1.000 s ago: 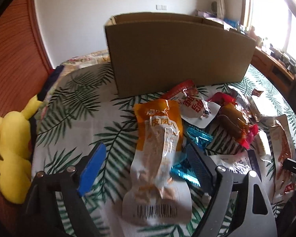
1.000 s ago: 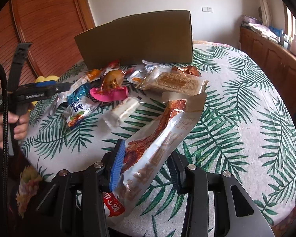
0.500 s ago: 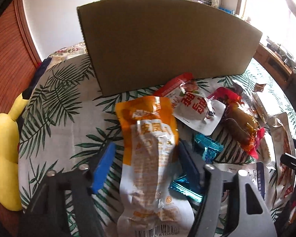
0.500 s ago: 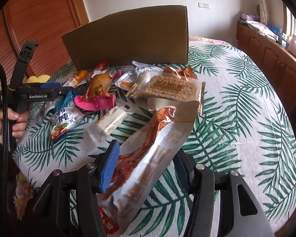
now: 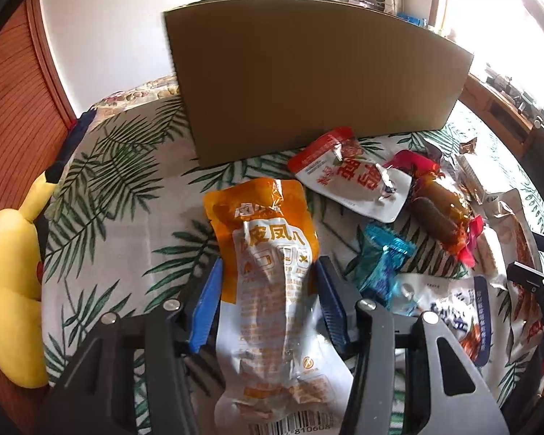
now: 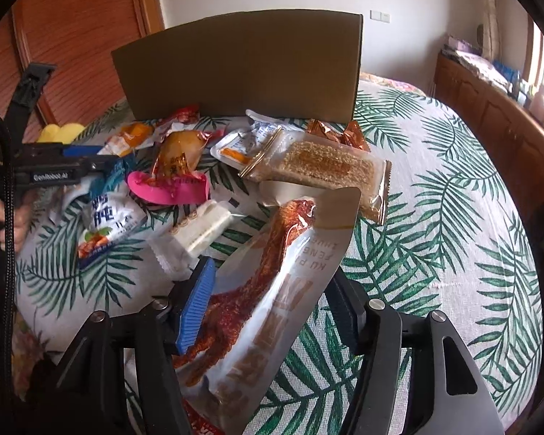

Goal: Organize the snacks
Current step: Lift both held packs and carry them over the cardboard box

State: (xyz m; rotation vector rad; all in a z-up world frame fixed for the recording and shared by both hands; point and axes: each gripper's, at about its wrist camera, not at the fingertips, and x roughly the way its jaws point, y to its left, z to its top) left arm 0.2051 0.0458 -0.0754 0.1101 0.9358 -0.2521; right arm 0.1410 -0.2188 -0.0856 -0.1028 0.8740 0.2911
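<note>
My left gripper (image 5: 268, 272) is shut on an orange and white chicken-feet snack pack (image 5: 272, 272); its blue pads press both sides of the pack. My right gripper (image 6: 275, 282) is shut on a long silver pack with a red-brown snack (image 6: 272, 282) and holds it tilted above the table. A brown cardboard box (image 5: 308, 83) stands behind the snack pile; it also shows in the right wrist view (image 6: 243, 69). Several loose snack packs lie between the grippers and the box.
A red and white pouch (image 5: 348, 177), a brown sausage pack (image 5: 439, 210) and a blue wrapper (image 5: 380, 261) lie right of my left gripper. A sesame bar pack (image 6: 326, 166) and a pink pack (image 6: 170, 188) lie before the box. A yellow plush toy (image 5: 7, 282) sits at the left edge.
My left gripper moved forward around the orange pack and closed on it. My right gripper moved forward with the silver pack. The box looks nearer in both views.
</note>
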